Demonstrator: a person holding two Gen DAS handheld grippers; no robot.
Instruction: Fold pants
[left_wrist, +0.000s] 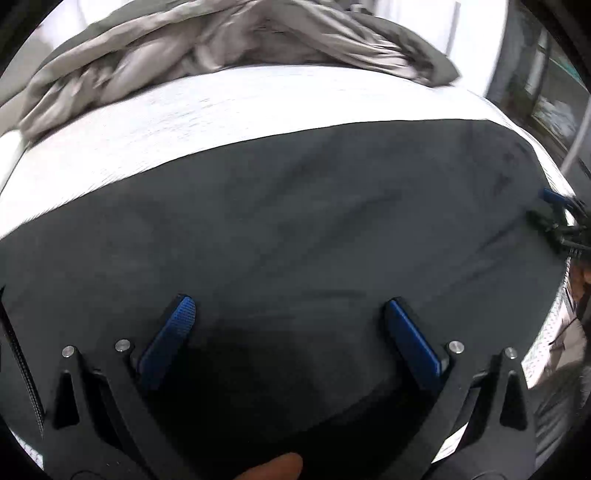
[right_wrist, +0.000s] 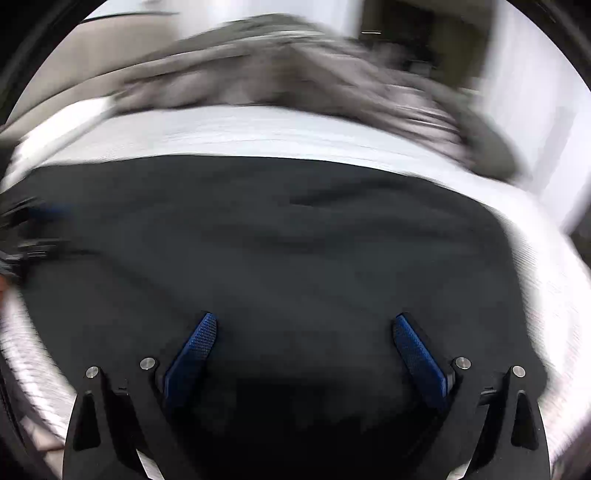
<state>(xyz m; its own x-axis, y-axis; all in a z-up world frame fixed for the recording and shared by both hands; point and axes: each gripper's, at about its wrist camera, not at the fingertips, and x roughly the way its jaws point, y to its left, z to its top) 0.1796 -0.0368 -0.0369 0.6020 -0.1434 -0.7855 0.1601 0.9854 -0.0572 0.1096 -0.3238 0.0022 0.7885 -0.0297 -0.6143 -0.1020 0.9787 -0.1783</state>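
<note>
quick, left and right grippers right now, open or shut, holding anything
left gripper: open, nothing between the jaws, over the dark pants.
right gripper: open, nothing held, also over the pants.

Left gripper jaws apart over dark pants.

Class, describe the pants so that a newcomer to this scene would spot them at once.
Find the bed with the white sheet. A rumpled grey blanket is heaped at its far side; nearer lie the pants, spread flat. They are the only black cloth, broad and nearly smooth, unlike the pale, crumpled blanket.
</note>
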